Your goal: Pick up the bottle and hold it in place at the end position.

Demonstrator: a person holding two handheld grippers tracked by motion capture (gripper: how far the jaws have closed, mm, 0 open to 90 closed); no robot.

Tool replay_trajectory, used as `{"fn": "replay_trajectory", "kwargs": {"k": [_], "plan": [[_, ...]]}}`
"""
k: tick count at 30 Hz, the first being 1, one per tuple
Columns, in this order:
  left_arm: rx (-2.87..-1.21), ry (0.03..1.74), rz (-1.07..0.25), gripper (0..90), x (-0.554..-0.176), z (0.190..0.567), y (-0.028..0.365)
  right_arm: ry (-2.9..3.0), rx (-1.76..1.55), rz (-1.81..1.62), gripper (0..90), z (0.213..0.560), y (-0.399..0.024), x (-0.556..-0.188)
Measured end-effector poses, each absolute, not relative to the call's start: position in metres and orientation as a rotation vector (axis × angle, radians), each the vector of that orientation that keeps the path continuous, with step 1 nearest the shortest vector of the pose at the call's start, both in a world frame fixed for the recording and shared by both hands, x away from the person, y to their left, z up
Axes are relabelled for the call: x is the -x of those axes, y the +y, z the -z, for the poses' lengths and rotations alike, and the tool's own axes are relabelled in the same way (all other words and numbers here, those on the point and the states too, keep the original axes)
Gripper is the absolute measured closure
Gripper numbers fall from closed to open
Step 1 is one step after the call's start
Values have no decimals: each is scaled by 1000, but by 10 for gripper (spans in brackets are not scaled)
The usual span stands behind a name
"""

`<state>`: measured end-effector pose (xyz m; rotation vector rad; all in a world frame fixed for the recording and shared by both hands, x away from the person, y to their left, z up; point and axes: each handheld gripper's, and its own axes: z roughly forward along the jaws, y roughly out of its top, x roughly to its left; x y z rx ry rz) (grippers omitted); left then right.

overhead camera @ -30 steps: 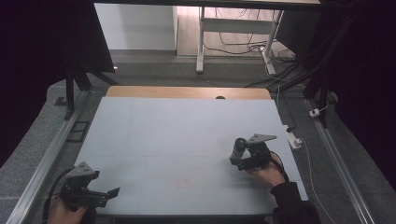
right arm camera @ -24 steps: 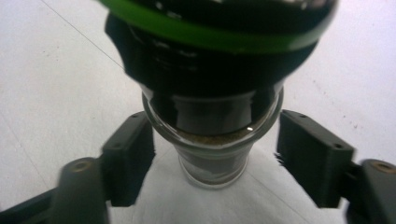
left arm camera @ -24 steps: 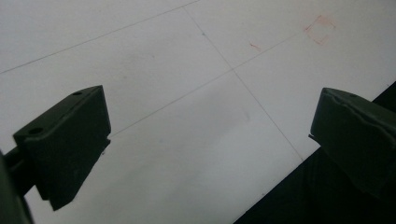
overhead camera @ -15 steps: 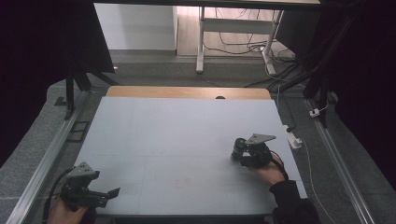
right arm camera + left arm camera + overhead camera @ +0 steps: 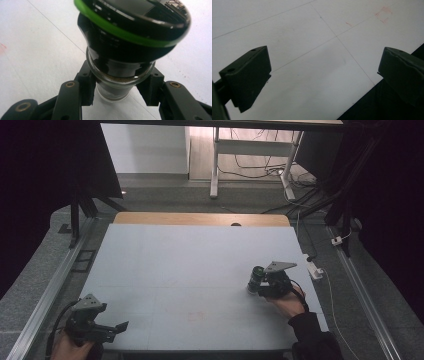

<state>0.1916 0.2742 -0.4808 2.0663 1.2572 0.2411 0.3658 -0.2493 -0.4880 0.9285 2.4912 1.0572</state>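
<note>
Table [image 5: 190, 270] takes up most of the high view, pale grey and bare apart from faint pencil lines and a small red mark low centre; my right gripper [image 5: 261, 285] sits at right of centre, my left gripper [image 5: 112, 329] at lower left near the table's front edge.

Progress, as I judge it — the grab is done: my right gripper's jaws have just been closing and now stand clamped on the grinder [image 5: 125, 50], pads pressing the glass body below its black top with the green ring; in the high view the grinder [image 5: 256, 279] stands about upright, its base seemingly on the table, so lifting or carrying it looks not yet begun; where it should go I can't judge, no target in sight.

My left gripper [image 5: 322, 72] does nothing yet — jaws wide apart, nothing between them, just table surface and the dark edge at lower right of its view.

Hard to make out: grinder's base is hidden behind my right jaws; contents read as a brownish line, too blurred to name; text on the black top unreadable; whether the base touches the table I can't confirm.
</note>
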Motion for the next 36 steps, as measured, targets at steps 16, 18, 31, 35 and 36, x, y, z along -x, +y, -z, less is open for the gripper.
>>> {"fn": "replay_trajectory", "kwargs": {"k": [16,18,31,35,36], "plan": [[-2064,1262,-238,0,-192,481,274,2481,-941,-1121,528,468,-230,-366],[-2064,1262,-237,0,-192,481,274,2484,-941,-1133,527,467,-227,-367],[-2062,1261,-236,0,-192,481,275,2517,-890,-1176,527,458,-196,-373],[-2061,1262,-235,0,-192,481,275,2532,-861,-1171,527,457,-186,-376],[-2061,1262,-234,0,-192,481,275,2536,-848,-1167,527,457,-184,-377]]}}
